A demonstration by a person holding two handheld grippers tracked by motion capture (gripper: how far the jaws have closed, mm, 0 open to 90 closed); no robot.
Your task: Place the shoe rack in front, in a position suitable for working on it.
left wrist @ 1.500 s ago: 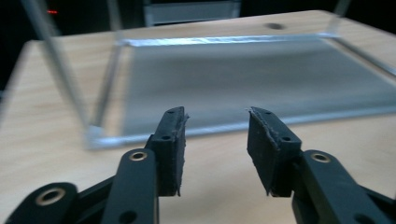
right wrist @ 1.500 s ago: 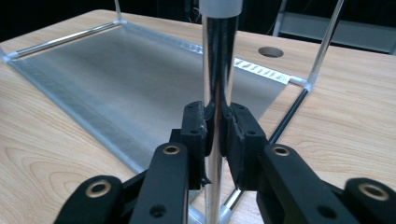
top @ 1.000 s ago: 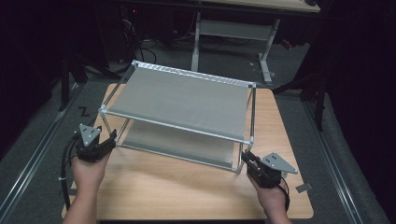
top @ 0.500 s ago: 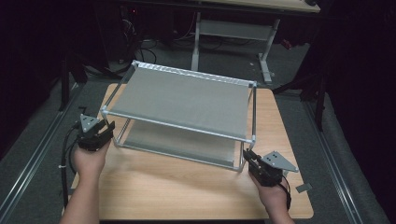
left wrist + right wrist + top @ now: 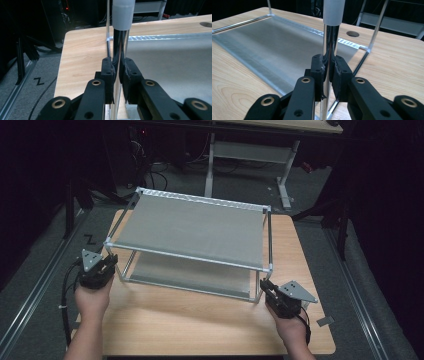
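We see the two-tier metal-framed rack with grey mesh shelves (image 5: 192, 227) standing mid-tabletop (image 5: 190, 325). Our left hand-held gripper (image 5: 111, 263) has just been closing — it now pinches the rack's near-left chrome post (image 5: 119, 53); the right hand-held gripper (image 5: 265, 288) pinches the near-right post (image 5: 328, 53).

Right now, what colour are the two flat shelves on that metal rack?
Both shelves of the rack are plain grey fabric on a silvery frame, clearest in the high view.
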